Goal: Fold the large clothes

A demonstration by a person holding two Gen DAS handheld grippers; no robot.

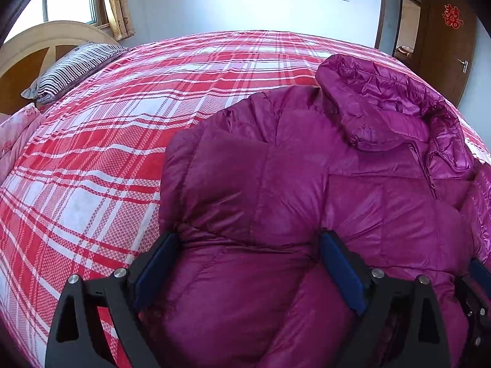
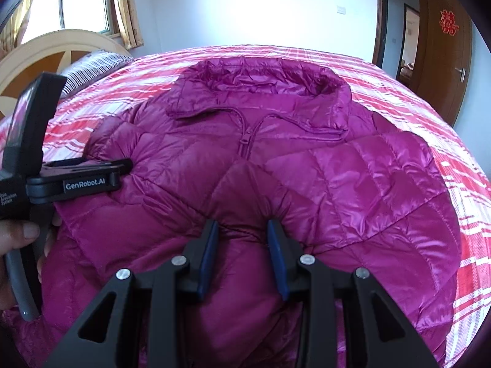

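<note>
A magenta puffer jacket (image 2: 276,159) lies face up on the red plaid bed (image 1: 92,159), its collar and hood (image 2: 260,82) at the far end and its zip running near to far, so the long axis points away from both claws. The right claw (image 2: 242,239) sits over the middle of the jacket's near part, jaws partly closed and pinching a puffed fold of a sleeve (image 2: 245,190) laid across the front. The left claw (image 1: 248,254) stands wide at the jacket's left edge, fabric bulging between its pads with no visible pinch, so it appears to hold nothing. The near hem lies closest to both, the right claw nearer the centre line; a fold towards the collar looks likely.
</note>
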